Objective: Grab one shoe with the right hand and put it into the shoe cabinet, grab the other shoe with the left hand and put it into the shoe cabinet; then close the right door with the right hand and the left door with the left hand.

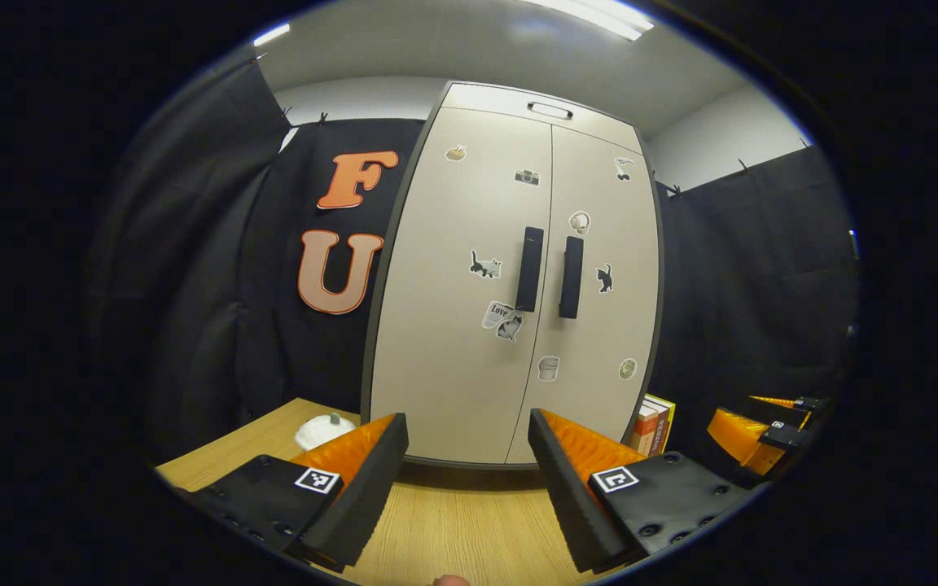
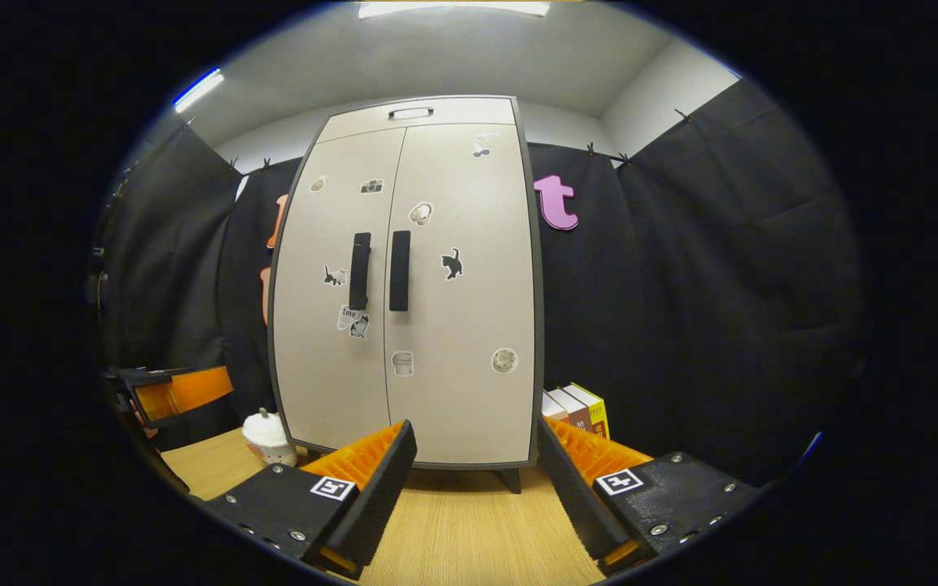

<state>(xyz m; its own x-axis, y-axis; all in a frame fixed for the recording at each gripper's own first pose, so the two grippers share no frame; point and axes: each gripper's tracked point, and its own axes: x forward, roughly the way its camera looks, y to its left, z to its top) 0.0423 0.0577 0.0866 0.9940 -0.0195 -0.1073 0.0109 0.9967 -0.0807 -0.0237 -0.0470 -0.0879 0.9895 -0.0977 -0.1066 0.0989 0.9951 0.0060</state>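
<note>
Indoors, wooden table [image 2: 469, 529], shut cabinet [image 2: 453, 325], black-draped booth, both tools [image 1: 469, 480] [image 2: 477, 480] wide.

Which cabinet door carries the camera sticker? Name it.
The left door, which has the camera sticker near its top; the right door has none.

Wooden table [image 1: 453, 521] under cabinet [image 1: 469, 342], books [image 1: 655, 425]

Bare tabletop [image 2: 469, 529] before shut shoe cabinet [image 2: 453, 325], books [image 2: 579, 411] right, perhaps a cup [image 2: 267, 439] left.
</note>
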